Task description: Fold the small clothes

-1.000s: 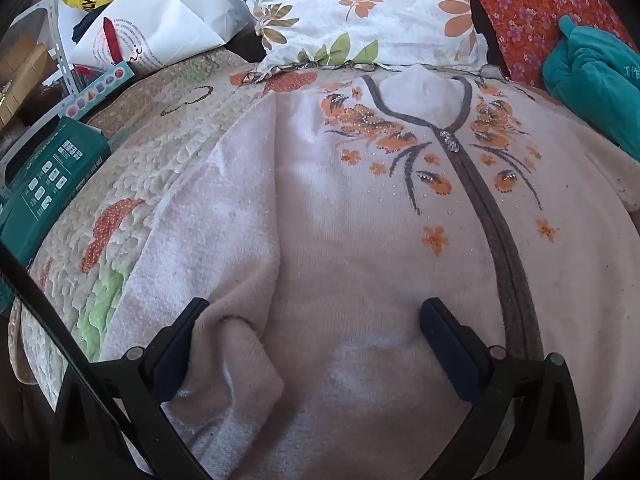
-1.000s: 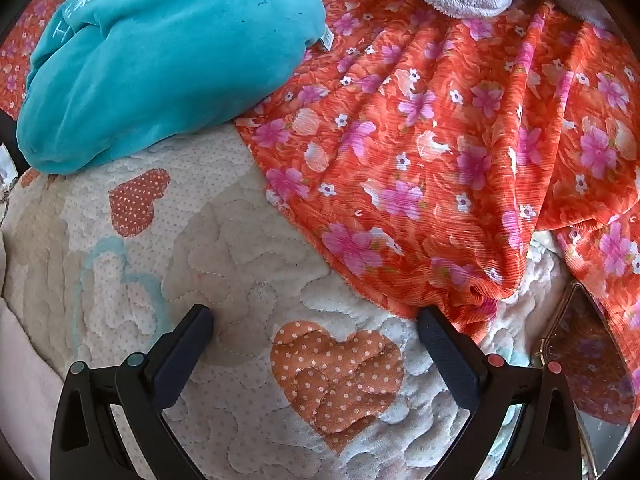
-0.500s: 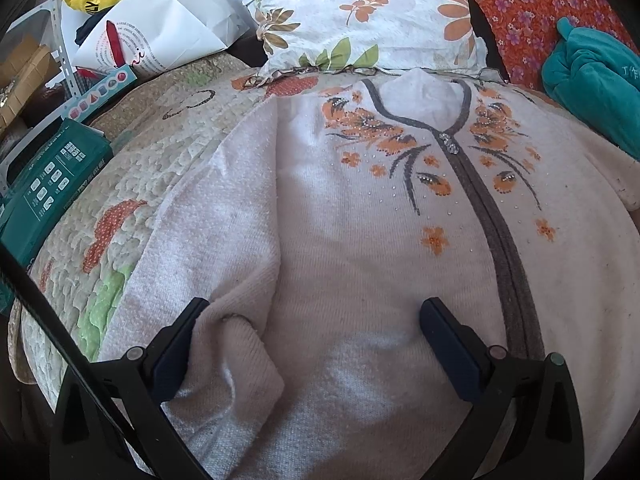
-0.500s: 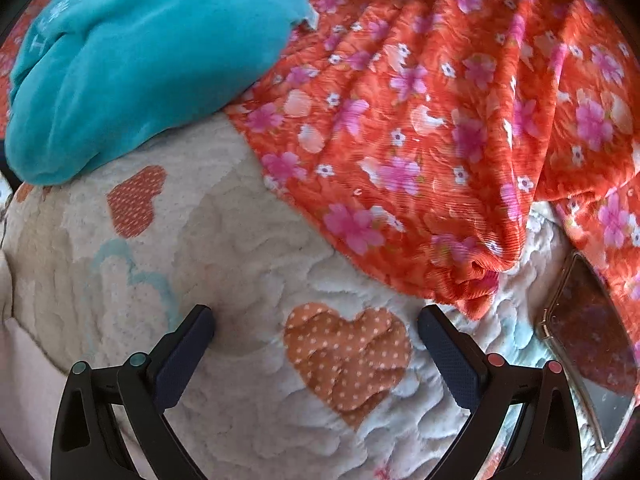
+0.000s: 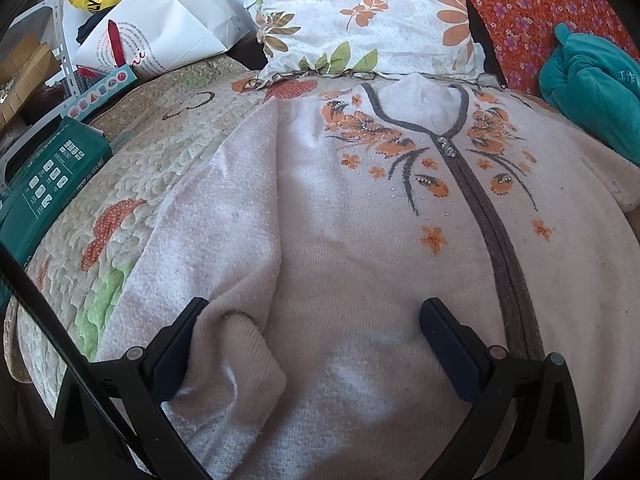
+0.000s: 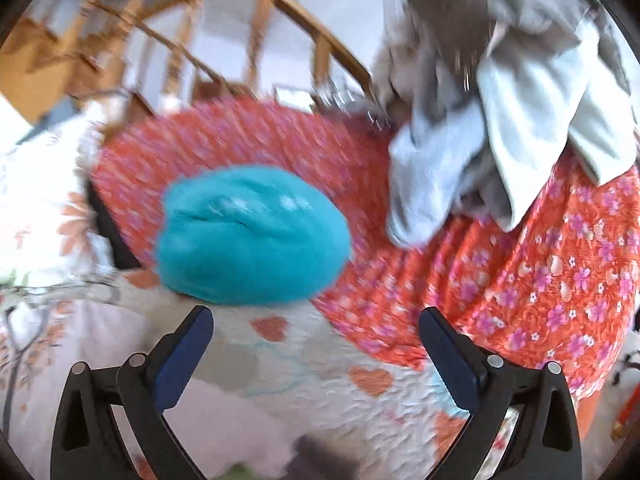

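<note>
Left gripper (image 5: 316, 344): jaws wide apart, low over the near part of the cardigan, clamped on nothing; the left finger (image 5: 178, 354) lies against the folded-in sleeve cuff, though whether it presses on it cannot be told.
Right gripper (image 6: 316, 356): jaws wide apart and empty, held above the quilt; this view is blurred.
Cardigan (image 5: 360, 240): a pale pink knit with a grey placket (image 5: 492, 240), orange flower embroidery and small studs, lying front-up and flat on the quilt, collar at the far end.
Left sleeve (image 5: 224, 280): folded in along the body's left side, its cuff turned over near the left finger.
Quilt (image 5: 120, 184): a cream quilted cover with orange and green patches, bare to the left of the cardigan; in the right wrist view its orange hearts (image 6: 370, 380) show.
Floral pillow (image 5: 360, 16): white with orange and grey flowers, just beyond the collar.
Teal garment (image 6: 252, 240): a bundled plush piece at the far right of the cardigan, resting on the quilt's edge against the orange floral cloth (image 6: 540, 272).
Grey clothes (image 6: 500, 100): heaped at the far right on the orange cloth.
Green box (image 5: 44, 184): at the far left, beside the quilt.
White paper bag (image 5: 160, 28): far left, behind the box.
</note>
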{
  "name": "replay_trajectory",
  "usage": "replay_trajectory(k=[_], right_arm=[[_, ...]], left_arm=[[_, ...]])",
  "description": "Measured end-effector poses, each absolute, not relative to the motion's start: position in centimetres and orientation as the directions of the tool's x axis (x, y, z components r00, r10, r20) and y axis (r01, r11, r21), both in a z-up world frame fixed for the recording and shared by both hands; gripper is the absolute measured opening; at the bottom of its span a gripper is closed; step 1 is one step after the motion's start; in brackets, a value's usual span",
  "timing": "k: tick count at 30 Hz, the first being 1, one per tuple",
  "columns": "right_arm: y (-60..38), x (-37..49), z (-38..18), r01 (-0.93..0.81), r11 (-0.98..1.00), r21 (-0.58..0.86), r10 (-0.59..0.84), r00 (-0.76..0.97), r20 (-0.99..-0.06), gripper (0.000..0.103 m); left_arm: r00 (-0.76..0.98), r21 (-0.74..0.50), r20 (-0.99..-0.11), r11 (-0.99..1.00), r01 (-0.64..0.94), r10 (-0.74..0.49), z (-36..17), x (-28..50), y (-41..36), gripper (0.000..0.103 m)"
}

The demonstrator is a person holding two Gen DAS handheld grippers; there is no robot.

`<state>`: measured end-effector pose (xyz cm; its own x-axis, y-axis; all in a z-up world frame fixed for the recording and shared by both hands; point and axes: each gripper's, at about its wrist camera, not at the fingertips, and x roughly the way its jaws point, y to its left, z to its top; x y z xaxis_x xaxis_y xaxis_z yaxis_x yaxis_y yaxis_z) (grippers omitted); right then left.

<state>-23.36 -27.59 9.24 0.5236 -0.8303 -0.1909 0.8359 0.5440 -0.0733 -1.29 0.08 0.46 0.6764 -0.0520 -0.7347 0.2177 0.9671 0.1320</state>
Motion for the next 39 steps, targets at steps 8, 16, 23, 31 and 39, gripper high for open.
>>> replay_trajectory(k=[8,16,23,31,39], right_arm=[[-23.5,-17.2,4.3,0.572,0.802,-0.174,-0.569,0.642,-0.513,0.103],[-20.9,-14.7,-1.6,0.372,0.917,-0.141,-0.356,0.608,-0.710,0.103],[-21.5,-14.2,-2.8,0.364,0.927,-0.089,-0.305,0.596,-0.743,0.103],[-22.3,-14.0,-3.2,0.368,0.929,-0.024,-0.258,0.601,-0.757,0.103],[-22.4,-13.9,-3.2,0.363,0.932,-0.005,-0.240,0.607,-0.758,0.103]], left_arm=[[0.679,0.130,-0.733,0.967,0.218,-0.054,0.5,-1.3,0.1,0.103],[0.682,0.134,-0.730,0.967,0.216,-0.051,0.6,-1.5,0.2,0.103],[0.684,0.136,-0.728,0.967,0.217,-0.051,0.6,-1.5,0.3,0.103],[0.686,0.136,-0.726,0.967,0.216,-0.052,0.6,-1.6,0.5,0.103],[0.686,0.134,-0.726,0.967,0.217,-0.053,0.6,-1.6,0.6,0.103]])
